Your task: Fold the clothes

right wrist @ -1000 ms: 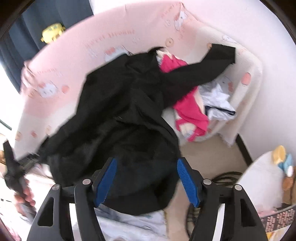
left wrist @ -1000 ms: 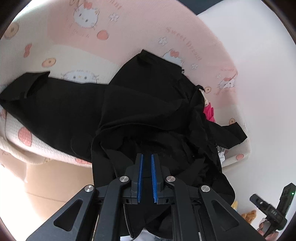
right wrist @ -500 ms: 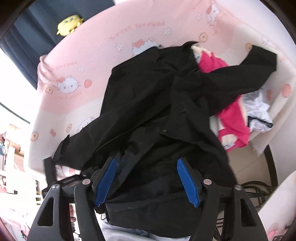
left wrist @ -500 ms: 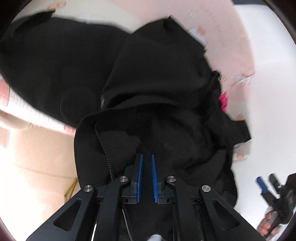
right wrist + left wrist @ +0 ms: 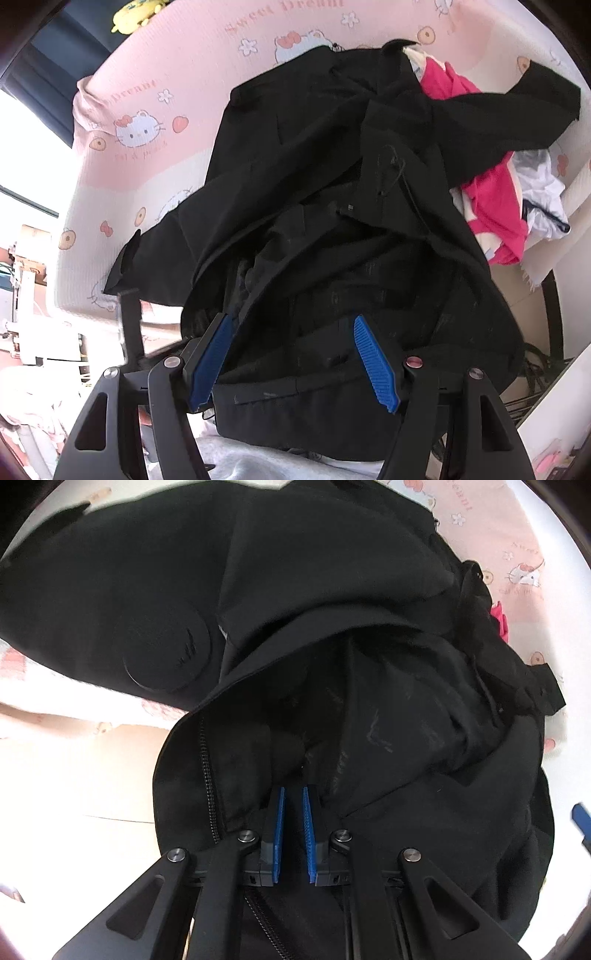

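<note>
- Risk sits in the grip: the left gripper [image 5: 292,790] pinches only a small bunch of the black jacket [image 5: 332,192] near its zip [image 5: 207,775], and the slippery lining could slide out if the garment is pulled hard.
- A second hazard, in my judgement: a sleeve [image 5: 517,107] lies across the pink garment [image 5: 491,206] and white garment [image 5: 539,192], which a tug could drag along.
- The jacket sprawls rumpled and unfolded over the pink cartoon-print sofa [image 5: 147,122], its hem hanging toward the camera.
- Left fingers stand nearly closed, with cloth bunched at their tips.
- The right gripper [image 5: 291,321] is spread wide, holding nothing; black cloth lies between and beyond its blue pads [image 5: 376,365].
</note>
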The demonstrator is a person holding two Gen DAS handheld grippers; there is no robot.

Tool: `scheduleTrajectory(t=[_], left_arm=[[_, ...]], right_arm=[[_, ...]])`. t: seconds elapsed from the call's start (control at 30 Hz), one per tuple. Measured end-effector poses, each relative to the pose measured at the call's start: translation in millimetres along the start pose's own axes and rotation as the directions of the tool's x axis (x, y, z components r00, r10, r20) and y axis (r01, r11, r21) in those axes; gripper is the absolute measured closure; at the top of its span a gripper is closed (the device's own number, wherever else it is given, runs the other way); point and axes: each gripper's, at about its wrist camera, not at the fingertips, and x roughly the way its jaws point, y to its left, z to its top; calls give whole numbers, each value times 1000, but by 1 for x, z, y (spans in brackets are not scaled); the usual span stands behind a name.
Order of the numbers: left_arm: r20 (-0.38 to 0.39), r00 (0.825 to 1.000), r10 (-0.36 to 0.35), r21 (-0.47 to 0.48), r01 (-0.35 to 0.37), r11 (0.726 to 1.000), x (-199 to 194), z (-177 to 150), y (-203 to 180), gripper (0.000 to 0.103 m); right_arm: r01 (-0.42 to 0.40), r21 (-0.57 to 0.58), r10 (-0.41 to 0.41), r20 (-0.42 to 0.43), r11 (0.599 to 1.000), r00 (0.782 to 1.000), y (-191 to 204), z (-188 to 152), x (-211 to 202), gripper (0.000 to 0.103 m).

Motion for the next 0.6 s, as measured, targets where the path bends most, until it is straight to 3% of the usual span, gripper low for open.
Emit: scheduleTrajectory(t=[0.1, 0.17, 0.2, 0.23, 0.43, 0.6], left_arm=[[59, 996, -68, -9, 68, 998, -33, 0, -5, 94], [89, 985, -147, -51, 152, 987, -55, 2, -2, 74], [105, 979, -177, -70, 184, 980, -63, 4, 0, 32], [123, 975, -185, -77, 195, 978, -68, 8, 2, 1], [220, 953, -210, -116, 239, 964, -95, 29, 10, 0], [197, 979, -42, -34, 49, 998, -90, 46, 6, 0]], right_arm=[[-15, -2, 15, -24, 1000, 1000, 1, 0, 5, 35], [-9, -11, 8, -26, 1000, 1000, 5, 2, 7, 35], [-6, -15, 5, -27, 1000, 1000, 7, 4, 8, 35], [-5, -24, 4, -26, 1000, 1000, 9, 6, 8, 35], [-21, -70, 20, -25, 997, 999, 26, 22, 16, 35], [-97, -20, 96, -64, 995, 993, 25, 41, 33, 35]])
